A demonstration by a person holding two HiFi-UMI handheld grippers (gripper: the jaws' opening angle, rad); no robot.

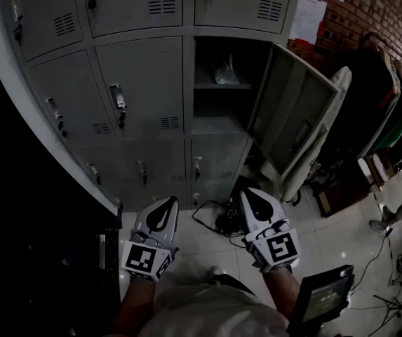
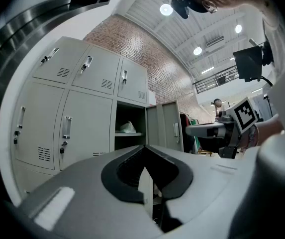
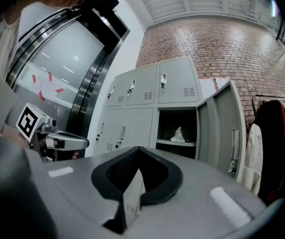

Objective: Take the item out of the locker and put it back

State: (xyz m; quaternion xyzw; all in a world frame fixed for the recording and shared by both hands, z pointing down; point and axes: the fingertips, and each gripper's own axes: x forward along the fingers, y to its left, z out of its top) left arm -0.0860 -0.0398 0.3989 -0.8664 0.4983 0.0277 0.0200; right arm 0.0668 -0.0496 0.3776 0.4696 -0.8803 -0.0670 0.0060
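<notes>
1. The item (image 1: 223, 73), pale and crumpled, lies on the shelf (image 1: 208, 86) inside the open locker (image 1: 218, 128). It is well ahead of both sets of fingers and nothing touches it.
2. Both grippers are clenched on nothing. The left gripper (image 1: 164, 206) and the right gripper (image 1: 251, 199) have their jaws pressed together and are held level, side by side, pointing at the locker bank.
3. I judge the step in hand to be the reach. I'd part one pair of jaws before the opening, go in above the shelf edge and close on the item's raised peak. It looks soft and may slump.
4. The right gripper seems better placed, since the compartment lies more nearly ahead of its fingers.
5. The door (image 1: 288, 111) stands swung out, just right of the right fingers' path, so I'd keep clear of its edge.
6. Below the fingers, cables (image 1: 211, 220) trail on the floor. A clothes rack (image 1: 390, 97) stands farther right, well apart.
</notes>
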